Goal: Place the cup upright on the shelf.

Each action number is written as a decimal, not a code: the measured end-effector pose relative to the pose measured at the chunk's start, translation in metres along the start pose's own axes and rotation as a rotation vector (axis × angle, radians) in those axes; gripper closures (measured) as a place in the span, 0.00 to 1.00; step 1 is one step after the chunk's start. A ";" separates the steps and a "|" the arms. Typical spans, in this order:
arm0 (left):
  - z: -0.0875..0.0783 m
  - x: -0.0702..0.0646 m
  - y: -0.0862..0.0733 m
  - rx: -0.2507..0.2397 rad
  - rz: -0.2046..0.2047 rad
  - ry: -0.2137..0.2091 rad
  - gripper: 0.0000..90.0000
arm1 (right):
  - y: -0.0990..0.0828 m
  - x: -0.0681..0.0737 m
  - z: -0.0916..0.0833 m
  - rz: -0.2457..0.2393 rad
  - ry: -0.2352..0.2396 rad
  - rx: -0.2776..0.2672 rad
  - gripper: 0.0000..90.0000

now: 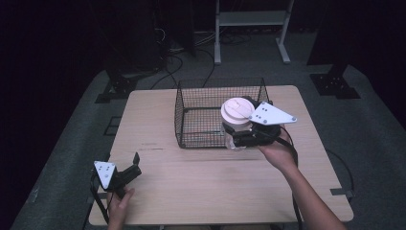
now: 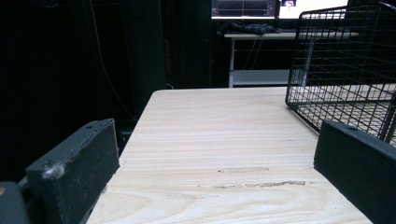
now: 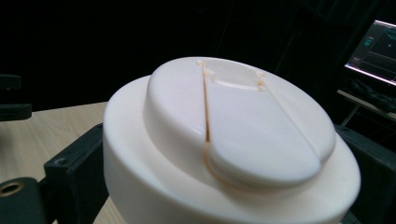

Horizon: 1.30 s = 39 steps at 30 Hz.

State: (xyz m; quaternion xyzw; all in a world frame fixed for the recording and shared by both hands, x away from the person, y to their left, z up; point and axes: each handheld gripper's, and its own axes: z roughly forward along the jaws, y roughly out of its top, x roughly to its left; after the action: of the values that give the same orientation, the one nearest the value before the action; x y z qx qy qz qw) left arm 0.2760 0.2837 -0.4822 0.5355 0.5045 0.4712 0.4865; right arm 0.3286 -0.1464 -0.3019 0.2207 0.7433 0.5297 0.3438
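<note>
Nearest, the left gripper (image 1: 125, 168) rests on the table (image 1: 153, 129), jaws wide and empty, out of the way. Farther on, the right gripper (image 1: 239, 136) clamps a jar (image 1: 235, 125) with a cream lid (image 3: 233, 135) over the wire basket (image 1: 191, 103), apparently for placing inside.

Cream-white round plastic lid (image 1: 237, 110) on a clear jar (image 1: 231, 139), faint orange-tinted seam lines across its top. Black wire-mesh basket (image 1: 191, 110) with a square grid pattern, on a pale light-wood table (image 1: 191, 191) with fine grain streaks. Black right gripper (image 1: 239, 139) and black left gripper (image 1: 135, 165), each under a light grey three-cornered plate with dark dots.
</note>
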 end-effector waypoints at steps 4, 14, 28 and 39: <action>0.000 0.000 0.000 0.000 -0.001 0.000 0.00 | 0.006 -0.002 0.003 -0.005 0.001 -0.002 0.04; 0.000 0.000 0.000 -0.001 -0.002 -0.002 0.00 | 0.022 -0.011 0.015 -0.013 -0.010 -0.012 0.04; 0.000 0.001 0.000 -0.003 -0.007 -0.002 0.00 | 0.039 -0.028 0.039 -0.023 -0.050 -0.015 0.04; 0.000 0.001 0.000 -0.003 -0.005 -0.003 0.00 | 0.042 -0.036 0.066 -0.020 -0.075 0.007 0.04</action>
State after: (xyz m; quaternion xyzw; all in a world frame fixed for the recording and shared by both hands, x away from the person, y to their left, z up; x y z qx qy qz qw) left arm 0.2757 0.2843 -0.4823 0.5344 0.5045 0.4698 0.4891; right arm 0.3999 -0.1155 -0.2659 0.2342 0.7338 0.5150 0.3761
